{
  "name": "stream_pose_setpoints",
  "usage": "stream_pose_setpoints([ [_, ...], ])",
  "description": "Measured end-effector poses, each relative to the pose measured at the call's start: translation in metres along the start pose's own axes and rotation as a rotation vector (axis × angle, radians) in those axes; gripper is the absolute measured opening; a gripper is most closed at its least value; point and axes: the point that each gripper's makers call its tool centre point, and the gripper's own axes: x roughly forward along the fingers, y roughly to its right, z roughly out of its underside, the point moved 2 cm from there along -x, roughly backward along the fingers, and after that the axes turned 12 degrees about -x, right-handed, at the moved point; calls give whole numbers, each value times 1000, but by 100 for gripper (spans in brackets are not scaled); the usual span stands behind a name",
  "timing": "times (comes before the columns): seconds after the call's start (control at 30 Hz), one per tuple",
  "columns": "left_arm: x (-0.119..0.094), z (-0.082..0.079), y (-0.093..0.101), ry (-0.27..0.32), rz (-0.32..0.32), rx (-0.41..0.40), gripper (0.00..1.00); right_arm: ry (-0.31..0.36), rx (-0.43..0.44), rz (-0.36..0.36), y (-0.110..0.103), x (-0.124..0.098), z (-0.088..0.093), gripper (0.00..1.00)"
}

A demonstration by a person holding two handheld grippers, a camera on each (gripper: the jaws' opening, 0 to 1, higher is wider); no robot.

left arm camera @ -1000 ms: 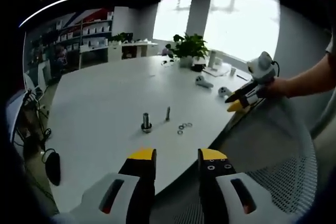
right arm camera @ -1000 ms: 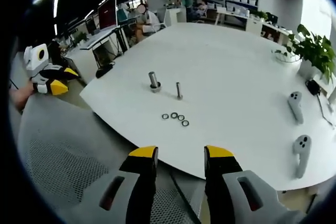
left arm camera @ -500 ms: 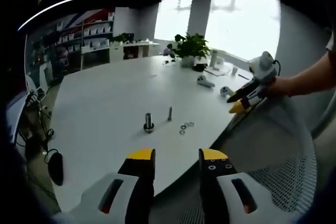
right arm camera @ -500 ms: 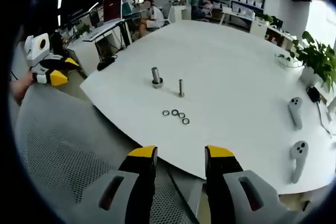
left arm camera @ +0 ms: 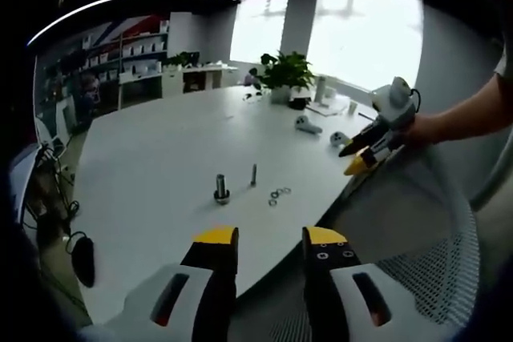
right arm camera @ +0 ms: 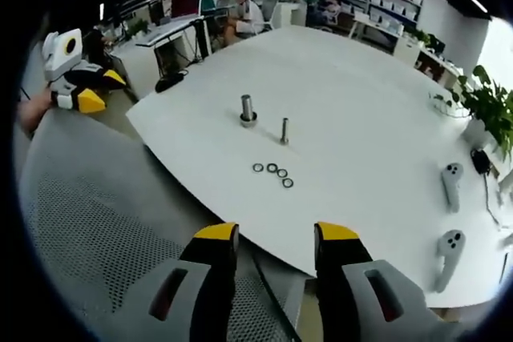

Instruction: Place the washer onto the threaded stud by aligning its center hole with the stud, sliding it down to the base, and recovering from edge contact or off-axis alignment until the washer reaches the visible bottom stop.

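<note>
Nearest in the left gripper view, the left claw (left arm camera: pixel 271 239) is held spread, w/ nothing between its jaws. In the right gripper view the right claw (right arm camera: pixel 275 235) is also held spread & empty. Both are held off the tabletop (right arm camera: pixel 353 110), over a grey mesh chair back (right arm camera: pixel 88 222). Nothing has been picked up yet.

Further out, four small washers (right arm camera: pixel 272 173) are seen lying flat in a short row on the white tabletop, near its front edge. In the left gripper view the washers (left arm camera: pixel 277 195) are seen just past the edge too. Behind them a thin threaded stud (right arm camera: pixel 284 130) is stood upright. Beside it a thicker bolt (right arm camera: pixel 248 110) is stood on a wide base. Stud & washers are a bit apart, not touching.

A washer is judged to be light, hard, thin & slippery. It lies flat, so it is prob. hard to lift. It is best pinched by its rim, w/ the hole left free. It could be flicked away if pushed at an edge.

The tabletop looks smooth & shiny. Farther off, two white controllers (right arm camera: pixel 450 214) are laid on it. A green plant (left arm camera: pixel 284 73) is seen near bright windows. Shelves & a seated person are seen far back.
</note>
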Motion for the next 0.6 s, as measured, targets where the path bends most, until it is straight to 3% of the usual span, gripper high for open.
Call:
stream_pose_setpoints([
  [0.17, 2, 4, 0, -15, 5, 8, 28, -17, -45, -12, 3, 0, -6, 40],
  [0.27, 1, 4, -1, -15, 3, -1, 29, 23, 22, -13, 12, 1, -20, 40],
  [0.33, 1, 5, -1, -14, 1, -4, 29, 20, 20, -10, 18, 3, -24, 40],
  [0.6, 2, 6, -3, -15, 3, -28, 33, 6, 14, -37, 21, 29, -40, 40],
])
